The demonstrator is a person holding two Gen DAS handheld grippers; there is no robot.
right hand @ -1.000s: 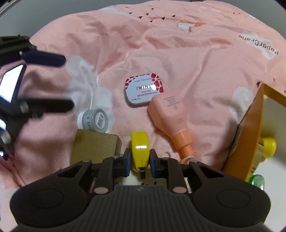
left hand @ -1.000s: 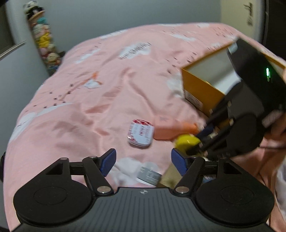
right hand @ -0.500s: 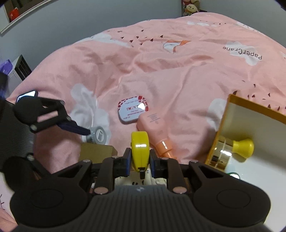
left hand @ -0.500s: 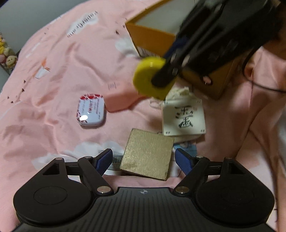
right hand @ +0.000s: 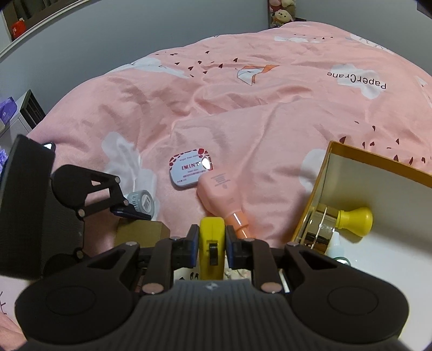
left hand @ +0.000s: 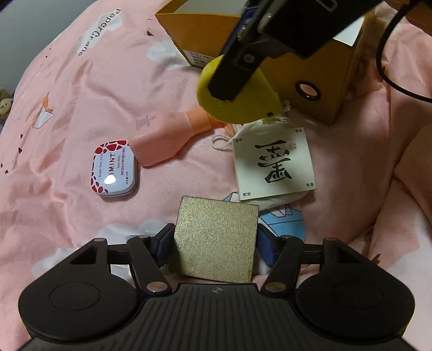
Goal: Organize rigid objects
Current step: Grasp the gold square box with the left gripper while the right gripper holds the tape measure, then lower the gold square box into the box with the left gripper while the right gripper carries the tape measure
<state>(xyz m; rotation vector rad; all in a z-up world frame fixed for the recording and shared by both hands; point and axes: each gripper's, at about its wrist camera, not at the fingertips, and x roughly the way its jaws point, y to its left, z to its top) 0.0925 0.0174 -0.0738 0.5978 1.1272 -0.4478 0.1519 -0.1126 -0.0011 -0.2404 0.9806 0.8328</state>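
My left gripper [left hand: 214, 247] has its blue pads on both sides of a gold square box [left hand: 216, 237] that lies on the pink bedspread; the left pad touches it. My right gripper [right hand: 212, 240] is shut on a yellow tape measure [right hand: 212, 237] and holds it in the air beside the orange box [right hand: 378, 216]; the tape measure also shows in the left wrist view [left hand: 243, 100]. A mint tin [left hand: 113, 167], a pink bottle [left hand: 164, 135] and a white tag pouch [left hand: 274, 167] lie on the bed.
The orange box [left hand: 324, 89] holds a yellow-capped bottle [right hand: 348, 218] and other small items. A small grey roll [right hand: 141, 199] lies by the left gripper. Plush toys [right hand: 282, 13] stand at the far bed edge. A black cable [left hand: 391, 75] hangs at the right.
My left gripper has moved forward and closed in around the gold box. My right gripper has lifted the tape measure off the bed and carried it toward the orange box.
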